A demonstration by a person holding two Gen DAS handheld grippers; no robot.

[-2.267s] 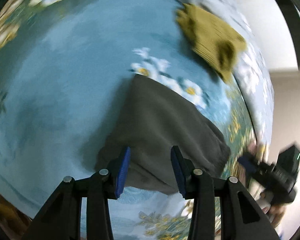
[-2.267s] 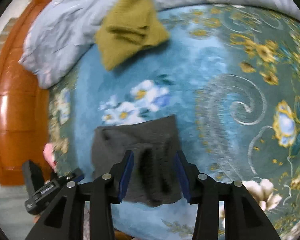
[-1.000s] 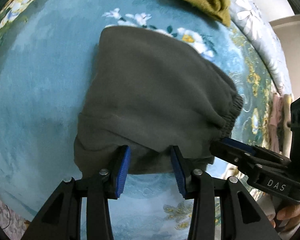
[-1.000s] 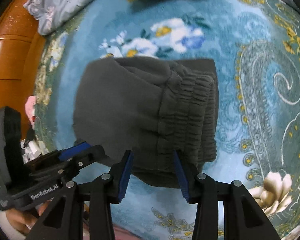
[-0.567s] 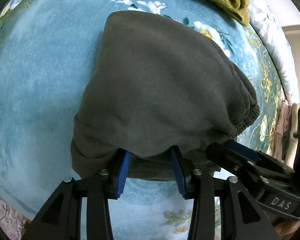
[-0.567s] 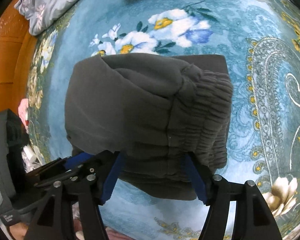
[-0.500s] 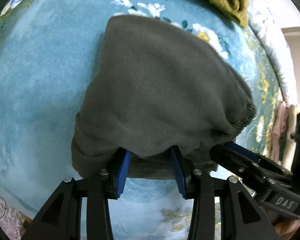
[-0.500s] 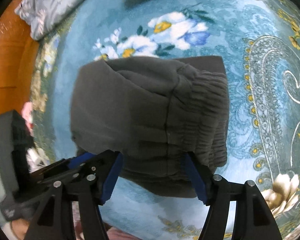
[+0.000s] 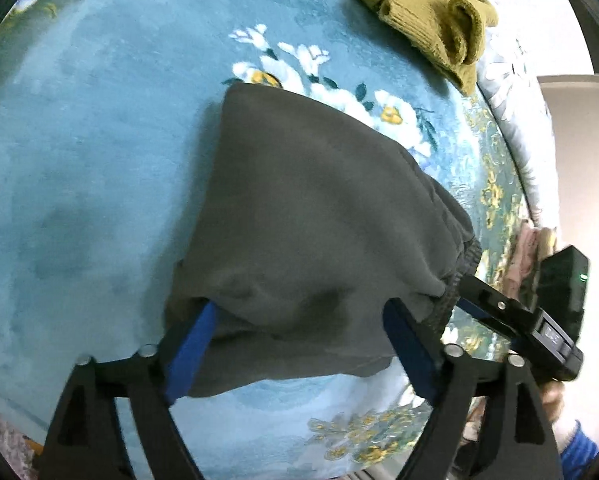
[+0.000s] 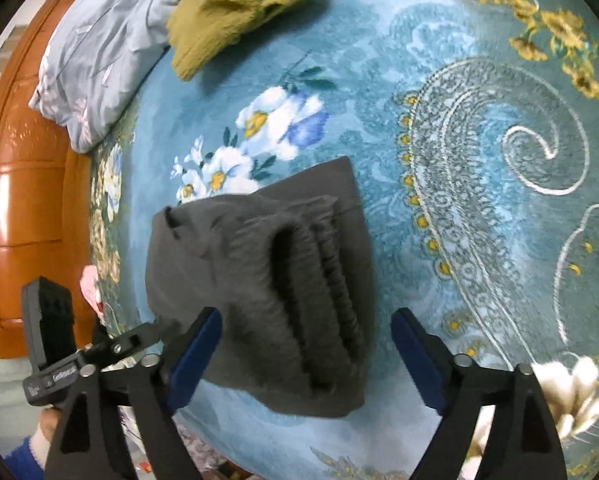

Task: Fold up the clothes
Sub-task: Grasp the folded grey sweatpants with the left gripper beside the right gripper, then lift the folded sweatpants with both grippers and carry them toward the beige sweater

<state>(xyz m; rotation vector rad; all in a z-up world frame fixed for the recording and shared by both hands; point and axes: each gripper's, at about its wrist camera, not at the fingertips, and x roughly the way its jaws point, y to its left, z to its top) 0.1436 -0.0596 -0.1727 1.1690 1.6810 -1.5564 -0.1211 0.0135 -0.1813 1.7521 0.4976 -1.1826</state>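
A dark grey garment with an elastic waistband (image 9: 315, 216) lies folded on the blue flowered bed cover; it also shows in the right wrist view (image 10: 267, 280). My left gripper (image 9: 299, 344) is open, its jaws spread wide on either side of the garment's near edge, which drapes between them. My right gripper (image 10: 307, 344) is open too, jaws wide apart at the waistband end of the garment. Each gripper shows in the other's view: the right one (image 9: 511, 328) at the garment's right corner, the left one (image 10: 99, 356) at its left corner.
A folded olive knitted garment (image 9: 415, 12) lies farther back on the bed, also in the right wrist view (image 10: 235, 8). A light blue quilt (image 10: 99, 52) is bunched by the orange wooden headboard (image 10: 23, 184). Pink cloth (image 9: 535, 252) lies at the bed's edge.
Both grippers have opened wide and drawn back a little from the grey garment. The garment has settled onto the bed with its waistband end bunched up.
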